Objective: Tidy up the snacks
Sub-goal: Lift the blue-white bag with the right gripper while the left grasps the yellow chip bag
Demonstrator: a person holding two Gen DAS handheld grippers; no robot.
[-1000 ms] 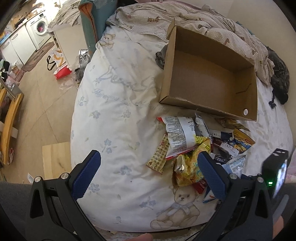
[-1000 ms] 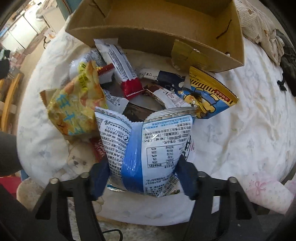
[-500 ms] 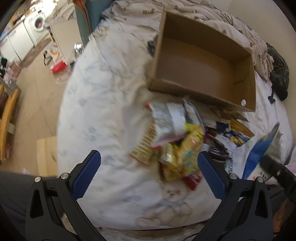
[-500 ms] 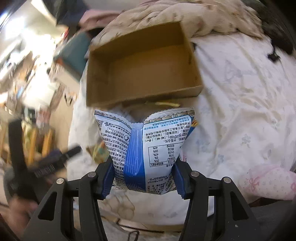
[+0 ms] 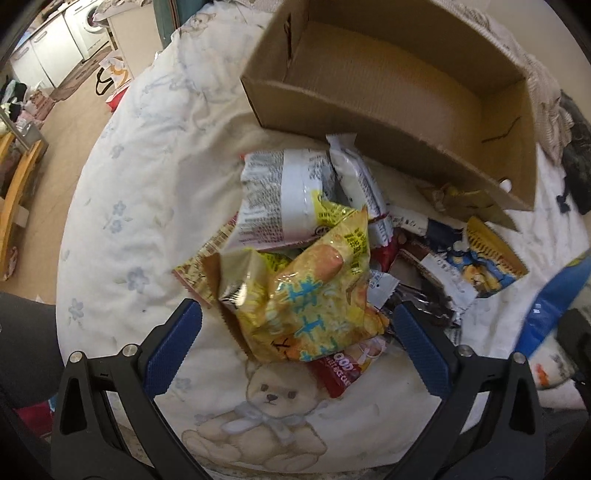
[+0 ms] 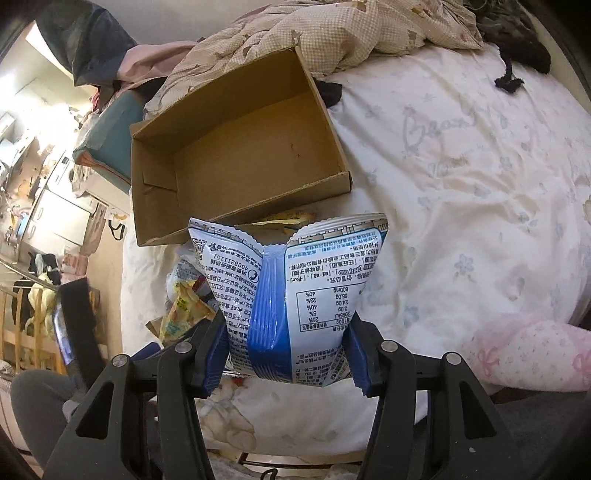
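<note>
Domestic bedroom: bed [image 5: 155, 155] with teddy-bear print sheet; crumpled checked quilt [image 6: 332, 33]; washing machine [image 5: 90, 27] and white cabinets [image 5: 44, 62] beyond.

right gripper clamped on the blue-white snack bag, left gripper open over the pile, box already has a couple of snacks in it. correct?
Not quite: the cardboard box is empty; the right wrist view shows only bare cardboard inside. The rest holds: right gripper is clamped on the blue-white snack bag, left gripper is open over the pile.

The snack pile [image 5: 325, 258] lies on the bed [image 5: 147, 192] just before the cardboard box [image 5: 399, 88].
</note>
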